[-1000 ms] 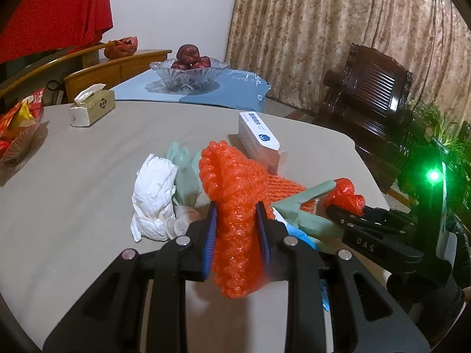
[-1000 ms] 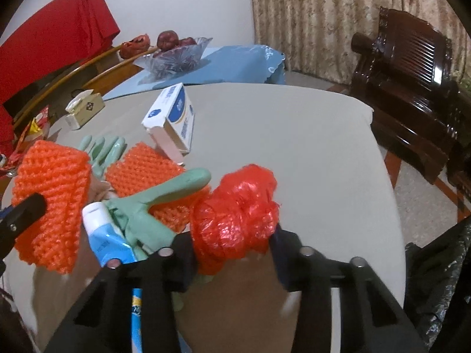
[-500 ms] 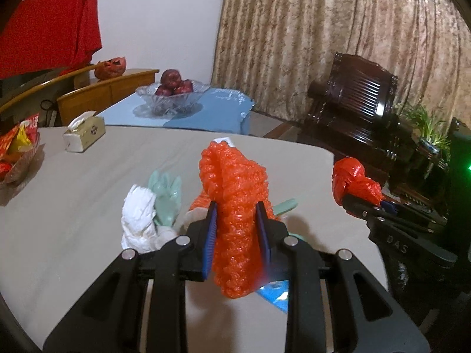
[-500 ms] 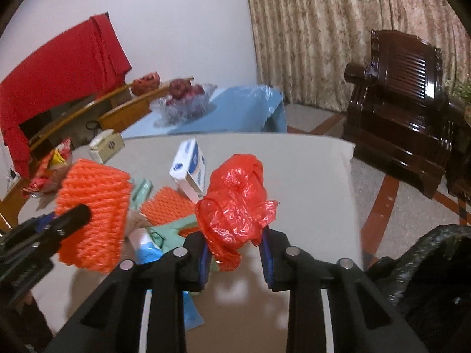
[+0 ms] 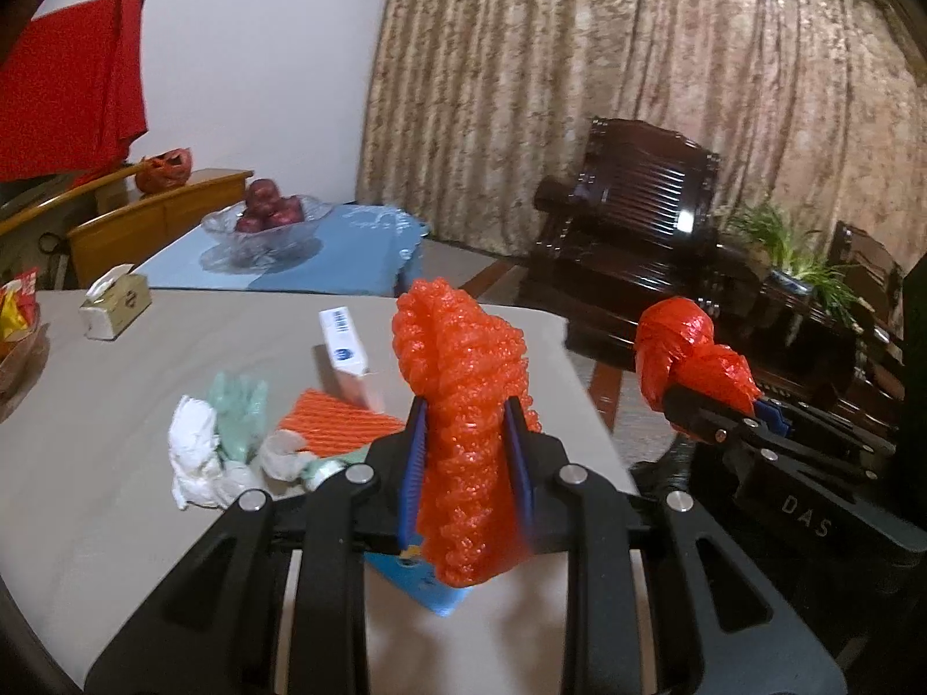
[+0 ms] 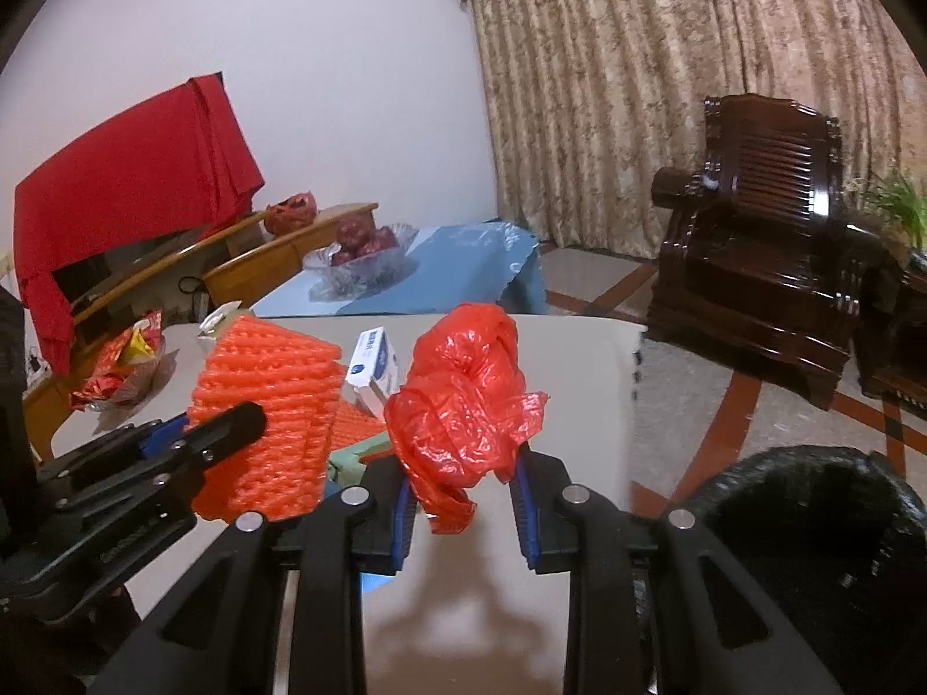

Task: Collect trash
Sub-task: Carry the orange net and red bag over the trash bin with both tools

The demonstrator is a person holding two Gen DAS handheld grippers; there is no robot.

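My left gripper is shut on an orange foam net and holds it above the grey table; the net also shows in the right wrist view. My right gripper is shut on a crumpled red plastic bag, held above the table's right edge; the bag shows in the left wrist view. A black trash bag stands open on the floor at lower right. On the table lie a white tissue, green gloves, a second orange net and a white box.
A tissue box and a snack bowl sit on the table's left. A glass bowl of red fruit stands on a blue-covered table behind. A dark wooden armchair stands at the right.
Both grippers have risen from the table with their loads and swung right, toward the table's edge. The black trash bag has come into the right wrist view.
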